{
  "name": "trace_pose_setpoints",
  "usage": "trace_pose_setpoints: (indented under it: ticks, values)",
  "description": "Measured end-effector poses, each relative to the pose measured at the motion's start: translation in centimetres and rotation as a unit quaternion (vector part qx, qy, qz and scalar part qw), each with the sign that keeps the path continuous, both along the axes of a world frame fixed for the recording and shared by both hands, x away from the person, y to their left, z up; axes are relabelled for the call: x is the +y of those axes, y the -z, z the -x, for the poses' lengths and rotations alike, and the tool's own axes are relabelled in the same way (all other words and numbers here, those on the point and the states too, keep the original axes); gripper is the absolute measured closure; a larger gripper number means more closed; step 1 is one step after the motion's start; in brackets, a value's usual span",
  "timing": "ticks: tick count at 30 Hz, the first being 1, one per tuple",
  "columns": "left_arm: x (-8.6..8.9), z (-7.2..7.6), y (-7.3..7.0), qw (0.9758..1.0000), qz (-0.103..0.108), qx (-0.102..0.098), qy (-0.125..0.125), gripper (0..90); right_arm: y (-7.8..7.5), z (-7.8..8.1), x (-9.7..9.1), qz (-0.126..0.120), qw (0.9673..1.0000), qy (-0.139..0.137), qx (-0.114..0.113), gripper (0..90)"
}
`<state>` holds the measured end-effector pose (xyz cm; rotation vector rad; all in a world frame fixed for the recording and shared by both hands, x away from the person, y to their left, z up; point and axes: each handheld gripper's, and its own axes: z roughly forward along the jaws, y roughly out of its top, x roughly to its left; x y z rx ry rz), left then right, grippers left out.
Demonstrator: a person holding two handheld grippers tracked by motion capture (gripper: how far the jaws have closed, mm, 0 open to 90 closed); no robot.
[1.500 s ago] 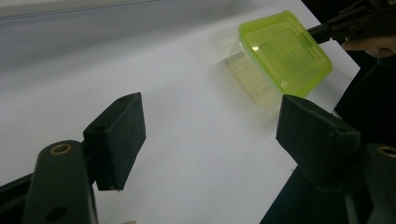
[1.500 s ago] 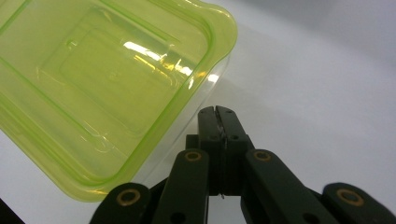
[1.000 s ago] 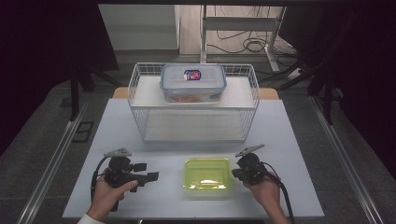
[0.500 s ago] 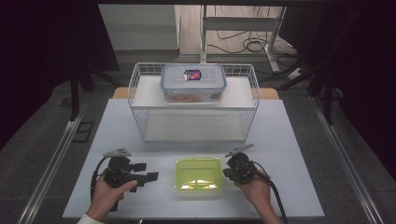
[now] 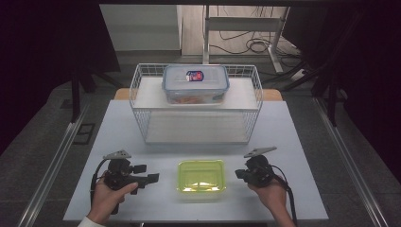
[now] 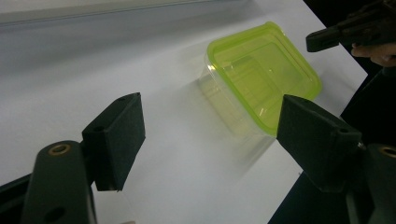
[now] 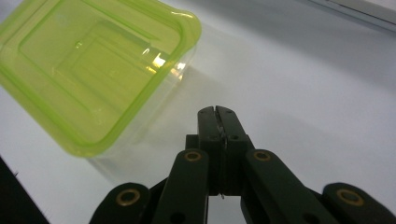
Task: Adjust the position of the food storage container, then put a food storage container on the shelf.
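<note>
A clear plastic box with a lime-green lid [image 5: 201,178] lies flat near the table's front edge, between my two grippers. My left gripper [image 5: 153,178] points at it from the left with jaws wide open and nothing between them. In the left gripper view [image 6: 217,135] the box [image 6: 261,74] lies ahead and to the right, beyond the fingertips. My right gripper [image 5: 239,174] sits just right of the box, a small gap away. In the right gripper view its jaws [image 7: 215,114] are pressed shut and empty, with the box [image 7: 93,70] off to the upper left.
A white wire basket [image 5: 142,118] stands at the back of the white table [image 5: 293,142], with a shelf inside. A blue-lidded food container [image 5: 195,82] rests on that shelf. My right gripper [image 6: 345,30] also appears beyond the box in the left gripper view.
My shut right gripper moved left against the green-lidded box, which slid a little to the left, then drew back to the right. The left gripper stayed put.
</note>
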<state>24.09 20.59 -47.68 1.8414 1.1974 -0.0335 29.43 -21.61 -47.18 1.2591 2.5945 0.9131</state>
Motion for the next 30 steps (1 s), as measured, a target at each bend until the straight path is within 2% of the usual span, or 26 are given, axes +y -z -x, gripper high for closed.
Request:
trace_pose_setpoints:
  ticks: [2,4,5,7,9,10,12,13,14,16,18,24,27,30]
  values:
    - [-0.1,0.0,0.0,1.0000,0.000,0.000,-0.002,22.0,-0.2,0.3,-0.9,-0.015,0.9999,0.006,0.000,89.4]
    - [-0.1,0.0,0.1,1.0000,-0.001,0.000,-0.003,21.9,-0.5,0.6,-1.8,-0.045,0.9989,0.009,0.003,87.5]
    - [-0.2,0.0,0.1,1.0000,-0.001,0.000,-0.003,21.7,-0.5,0.7,-2.4,-0.073,0.9972,0.009,0.006,83.2]
    - [-0.3,0.0,0.1,1.0000,0.002,0.002,-0.005,21.2,-0.5,0.9,-3.1,-0.103,0.9946,0.005,0.012,73.2]
    - [-0.4,0.0,0.1,1.0000,0.005,0.003,-0.004,21.1,-0.4,1.0,-3.5,-0.121,0.9925,0.007,0.020,61.0]
    - [-0.4,0.0,0.2,0.9999,0.010,0.005,-0.003,21.0,-0.4,1.0,-3.6,-0.129,0.9913,0.009,0.022,57.9]
    - [-0.3,-0.1,0.3,0.9995,0.029,0.015,-0.004,20.9,-0.2,0.9,-3.9,-0.163,0.9859,0.010,0.035,52.0]
    - [-0.3,-0.2,0.4,0.9992,0.036,0.019,-0.004,20.9,-0.1,0.8,-4.1,-0.189,0.9809,0.011,0.043,50.1]
    - [-0.2,-0.2,0.5,0.9989,0.042,0.022,-0.004,20.9,0.0,0.7,-4.2,-0.205,0.9773,0.012,0.050,49.1]
    - [-0.2,-0.2,0.6,0.9987,0.044,0.024,-0.006,20.9,0.1,0.6,-4.4,-0.224,0.9729,0.016,0.055,47.2]
    - [-0.2,-0.2,0.7,0.9988,0.042,0.024,-0.005,20.9,0.1,0.5,-4.5,-0.237,0.9693,0.019,0.062,45.8]
    - [-0.5,-0.4,1.0,0.9978,0.057,0.034,-0.009,20.7,0.4,0.3,-4.1,-0.235,0.9690,0.019,0.073,42.9]
    - [-0.8,-0.6,1.3,0.9969,0.066,0.042,-0.007,20.6,0.5,0.3,-3.9,-0.241,0.9669,0.020,0.080,42.9]
    - [-0.8,-0.7,1.6,0.9946,0.087,0.056,-0.009,20.7,0.7,0.2,-3.7,-0.247,0.9651,0.016,0.086,43.0]
